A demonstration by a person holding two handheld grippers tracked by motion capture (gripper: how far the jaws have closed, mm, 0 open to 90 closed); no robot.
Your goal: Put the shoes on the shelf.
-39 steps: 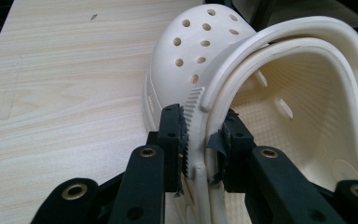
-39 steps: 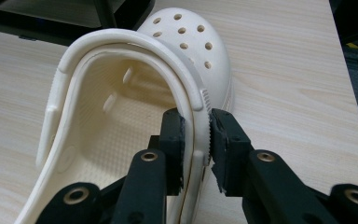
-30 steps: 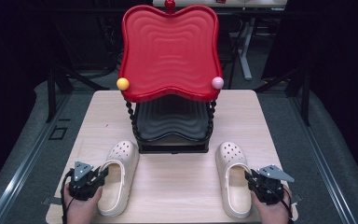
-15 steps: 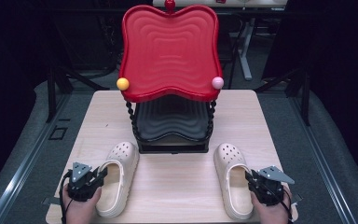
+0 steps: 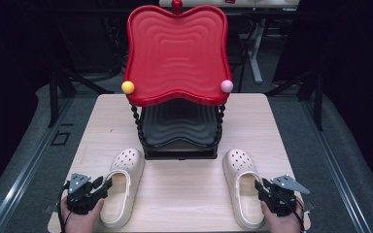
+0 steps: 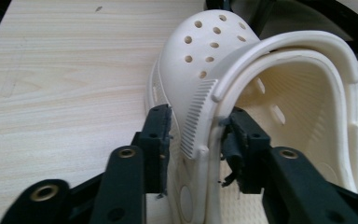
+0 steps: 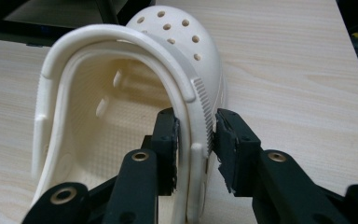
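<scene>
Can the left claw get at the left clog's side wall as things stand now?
Probably yes. The left claw already straddles the side wall of the left clog; its jaws have just been opening, with gaps at both pads, and nothing on the table stands between.

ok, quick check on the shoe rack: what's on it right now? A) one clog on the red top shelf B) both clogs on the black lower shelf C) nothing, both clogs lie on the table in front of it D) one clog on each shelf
C: the left clog and right clog both lie on the wooden table, in front of the rack, whose red and black shelves are bare.
</scene>
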